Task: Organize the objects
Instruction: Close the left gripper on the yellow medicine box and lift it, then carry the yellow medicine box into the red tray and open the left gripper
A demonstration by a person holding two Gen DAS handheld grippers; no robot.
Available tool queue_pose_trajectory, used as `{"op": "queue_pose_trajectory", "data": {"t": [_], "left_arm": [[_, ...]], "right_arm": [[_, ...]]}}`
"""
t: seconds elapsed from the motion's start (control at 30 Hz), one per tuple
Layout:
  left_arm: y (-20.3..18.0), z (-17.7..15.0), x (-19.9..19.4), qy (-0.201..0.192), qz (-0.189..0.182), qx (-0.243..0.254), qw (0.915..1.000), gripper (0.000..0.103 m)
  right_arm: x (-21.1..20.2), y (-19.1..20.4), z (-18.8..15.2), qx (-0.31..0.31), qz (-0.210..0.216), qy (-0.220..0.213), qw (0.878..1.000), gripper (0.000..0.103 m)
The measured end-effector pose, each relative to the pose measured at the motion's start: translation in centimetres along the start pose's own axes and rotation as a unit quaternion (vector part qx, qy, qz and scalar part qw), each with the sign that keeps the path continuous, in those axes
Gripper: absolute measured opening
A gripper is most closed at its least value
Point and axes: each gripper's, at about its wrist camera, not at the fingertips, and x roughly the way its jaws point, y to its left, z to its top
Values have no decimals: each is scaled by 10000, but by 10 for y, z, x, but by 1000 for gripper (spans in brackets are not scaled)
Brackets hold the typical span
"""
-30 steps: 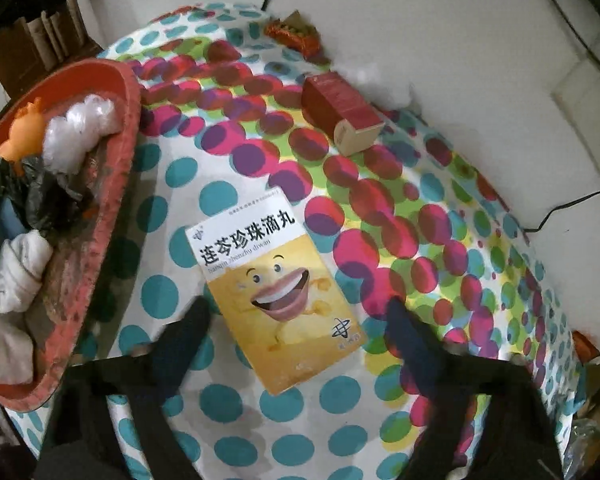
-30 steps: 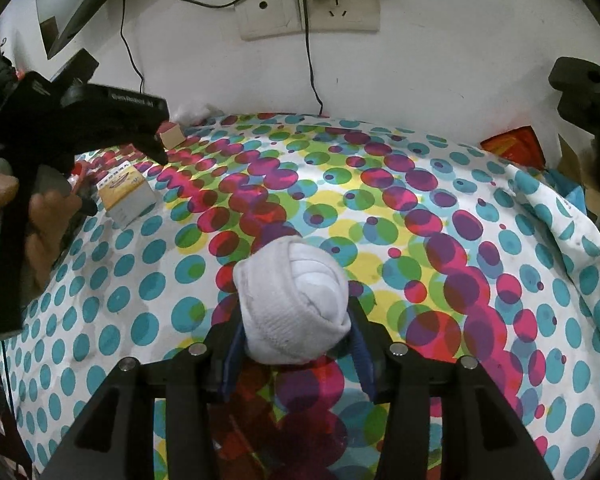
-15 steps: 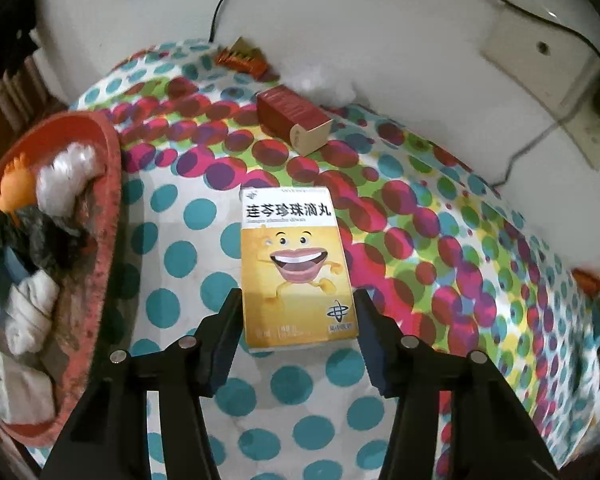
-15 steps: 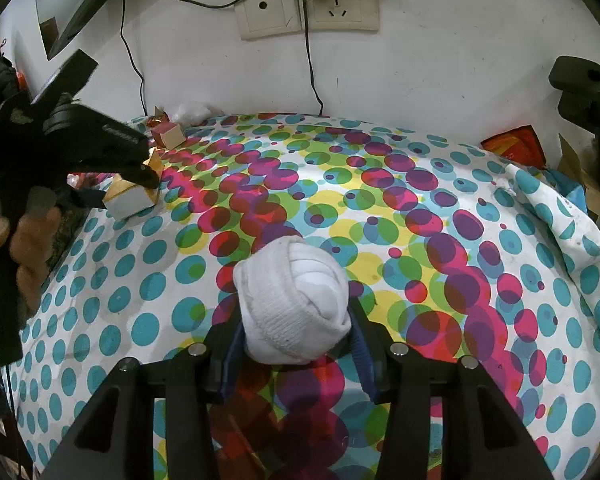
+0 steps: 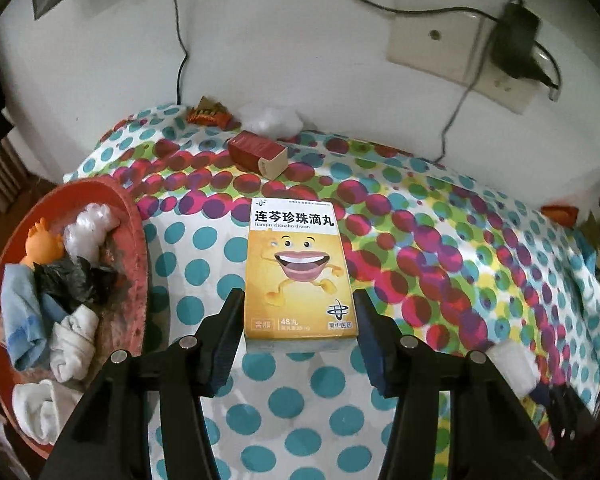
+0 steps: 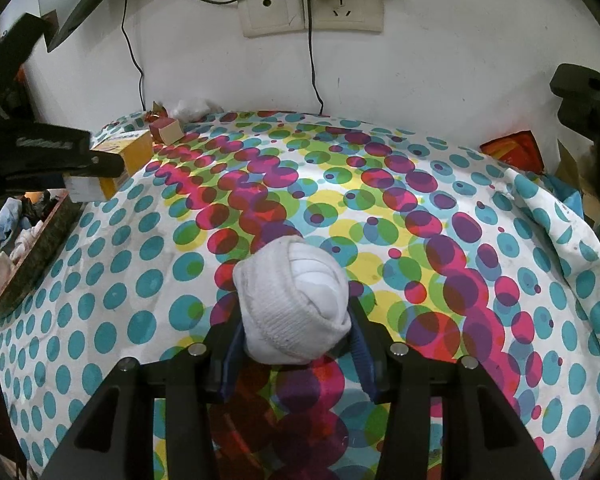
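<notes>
A yellow medicine box (image 5: 298,268) with a smiling cartoon mouth is clamped between the pads of my left gripper (image 5: 298,320), lifted off the dotted tablecloth (image 5: 420,264). From the right wrist view the same yellow box (image 6: 118,162) hangs at the far left in the left gripper (image 6: 80,164). My right gripper (image 6: 296,328) is shut on a rolled white sock (image 6: 294,300) just above the cloth. A red basket (image 5: 138,232) with socks, bags and an orange toy sits at the left.
A small red carton (image 5: 258,154) lies near the wall, with a snack wrapper (image 5: 208,114) and white wadding (image 5: 272,120) behind it. Wall sockets (image 6: 312,12) and cables hang above the table. An orange packet (image 6: 514,150) and a black clamp (image 6: 584,96) sit at the right.
My left gripper closed on the yellow box, rolled square to it and lifted it off the cloth. The right gripper with the sock stayed still.
</notes>
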Motion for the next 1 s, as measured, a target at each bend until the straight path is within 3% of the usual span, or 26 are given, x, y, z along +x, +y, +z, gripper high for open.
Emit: {"op": "queue_pose_trajectory", "data": {"t": [0.37,0.63,0.87,1.0], "left_arm": [[19,-18,-39,-392,119,339,9986,50],[58,-30,-66,-661,306,422,9965,50],[115,-29,-79,-824,516,54,9952,50],[147,-30,-78,-781,569,-215,9951,50]], "right_arm": [[1,2,0,-57,-34,12,10000,48],[0,1,-2,-155,-132,29,9998,48],[1,0,-1,-247,-234,49,9994,48],[-4,-21,-5,-263,-251,51,9993,48]]}}
